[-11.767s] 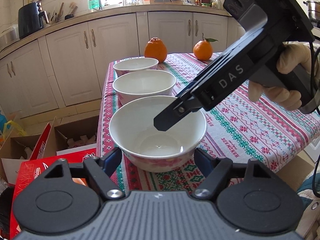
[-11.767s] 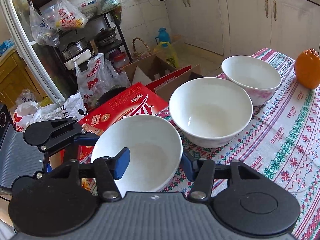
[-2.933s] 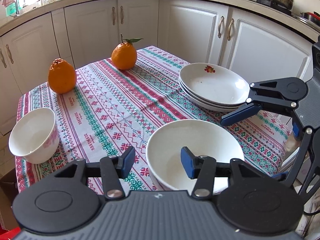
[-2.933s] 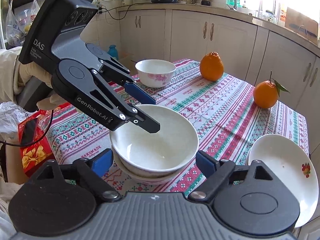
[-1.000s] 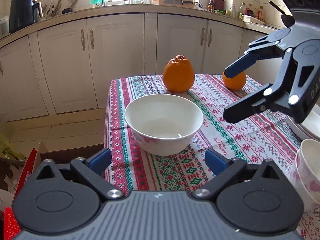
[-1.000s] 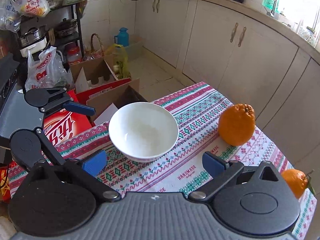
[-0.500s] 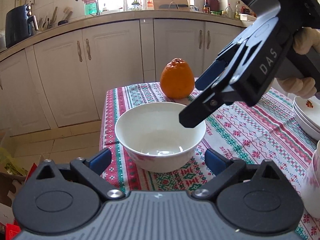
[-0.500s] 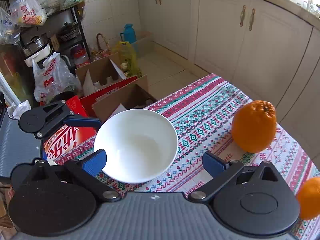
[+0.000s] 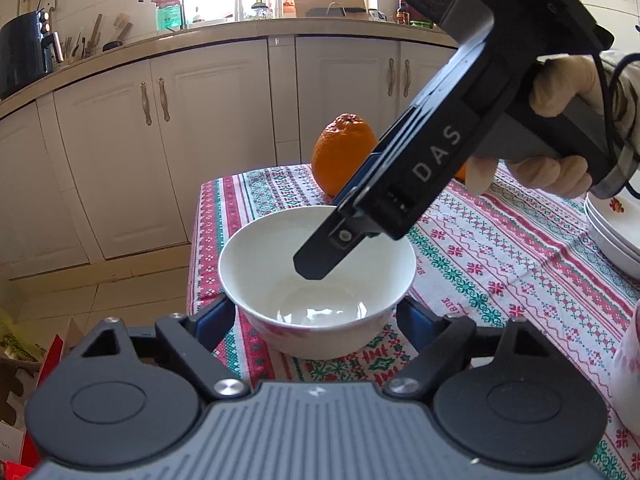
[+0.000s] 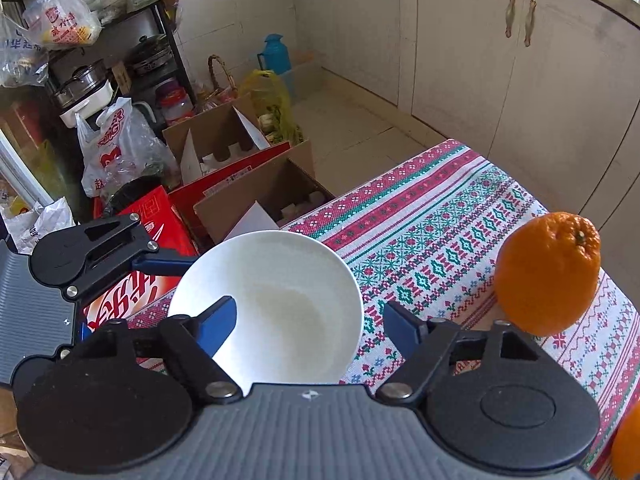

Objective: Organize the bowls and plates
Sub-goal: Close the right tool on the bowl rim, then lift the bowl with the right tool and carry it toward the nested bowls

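A white bowl [image 9: 316, 280] with a pink pattern stands near the table's corner; it also shows in the right wrist view [image 10: 276, 304]. My left gripper [image 9: 316, 320] is open, its blue fingers either side of the bowl's base, apart from it. My right gripper [image 10: 310, 326] is open and straddles the bowl's rim, one finger inside [image 10: 218, 322] and one outside. In the left wrist view its black finger [image 9: 320, 258] dips into the bowl. A stack of white plates [image 9: 612, 232] lies at the right edge. Stacked bowls [image 9: 628, 376] show at the lower right.
The table has a red and green patterned cloth [image 9: 500, 264]. An orange [image 9: 342, 152] stands behind the bowl; it also shows in the right wrist view [image 10: 548, 272]. Cardboard boxes [image 10: 256, 188] and bags lie on the floor beside the table. White cabinets [image 9: 160, 132] stand behind.
Both grippers have moved in on the lone bowl. The right gripper has dropped lower and now has one finger inside the rim. The left fingers now flank the bowl's base.
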Available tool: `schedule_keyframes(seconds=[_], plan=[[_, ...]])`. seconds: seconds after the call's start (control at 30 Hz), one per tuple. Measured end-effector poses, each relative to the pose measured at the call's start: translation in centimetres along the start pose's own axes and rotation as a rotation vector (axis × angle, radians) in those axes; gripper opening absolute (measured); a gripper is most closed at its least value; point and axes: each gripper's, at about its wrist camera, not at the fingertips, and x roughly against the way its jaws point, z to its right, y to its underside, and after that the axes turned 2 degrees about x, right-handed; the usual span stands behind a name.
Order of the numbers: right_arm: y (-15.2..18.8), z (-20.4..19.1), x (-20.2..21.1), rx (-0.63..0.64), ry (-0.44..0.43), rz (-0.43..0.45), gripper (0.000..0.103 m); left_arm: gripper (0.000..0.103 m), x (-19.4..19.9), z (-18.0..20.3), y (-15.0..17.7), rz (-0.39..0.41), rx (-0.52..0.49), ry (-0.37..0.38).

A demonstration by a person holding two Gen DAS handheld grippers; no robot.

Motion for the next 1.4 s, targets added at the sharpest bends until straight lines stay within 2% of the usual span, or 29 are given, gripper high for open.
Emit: schedule_keyframes(seconds=[0.2,0.3,0.43,0.87,1.4], plan=[[-0.1,0.2,-0.4,-0.008,-0.022,-0.005,0.078,0.086,0.0,-0.1,0.0,0.000,0.002,0.003],[-0.1,0.3,-0.6,-0.020,-0.036,-0.012,0.070,0.086,0.1,-0.1,0.0,-0.002,0.004,0.003],[0.0,0.6,-0.8,-0.037,-0.052,-0.010,0.067,0.085,0.2,-0.2,-0.1,-0.004,0.005,0.006],[0.3,0.2,0.7,-0.051,-0.066,0.007,0.067,0.085,0.9,0.2,-0.5,-0.021,0.016,0.024],[3.3,-3.6,6.4,-0.027,-0.091,0.055,0.067,0.085,6.8,4.1,-0.9,-0.023,-0.005,0.018]])
